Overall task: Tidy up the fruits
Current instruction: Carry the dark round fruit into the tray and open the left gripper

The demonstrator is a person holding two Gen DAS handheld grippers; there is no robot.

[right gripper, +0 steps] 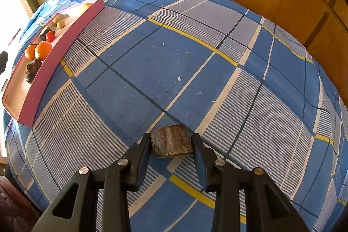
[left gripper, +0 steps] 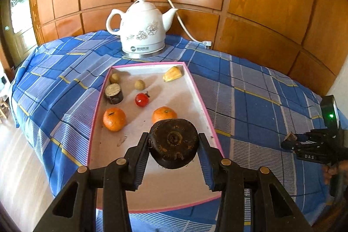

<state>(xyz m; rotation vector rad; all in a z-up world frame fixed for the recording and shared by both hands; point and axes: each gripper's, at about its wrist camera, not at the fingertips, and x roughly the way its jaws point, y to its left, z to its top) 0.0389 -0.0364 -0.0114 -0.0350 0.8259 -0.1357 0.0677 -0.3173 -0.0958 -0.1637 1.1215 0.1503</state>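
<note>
My left gripper (left gripper: 174, 145) is shut on a dark brown round fruit (left gripper: 173, 142) and holds it over the near part of a pink-rimmed white tray (left gripper: 208, 114). In the tray lie two oranges (left gripper: 114, 119), a red tomato (left gripper: 142, 99), two small tan fruits (left gripper: 139, 84), a dark cut piece (left gripper: 113, 93) and a yellow fruit (left gripper: 173, 73). My right gripper (right gripper: 171, 146) is shut on a brown striped chunk (right gripper: 171, 142) just above the blue checked cloth, to the right of the tray (right gripper: 54, 53). The right gripper also shows in the left wrist view (left gripper: 289, 140).
A white ceramic electric kettle (left gripper: 142, 29) with its cord stands behind the tray on the blue checked tablecloth (left gripper: 250, 105). Wooden panelling (left gripper: 261, 3) runs close behind the table. The cloth drops off at the left edge. Small crumbs (right gripper: 178, 78) lie on the cloth.
</note>
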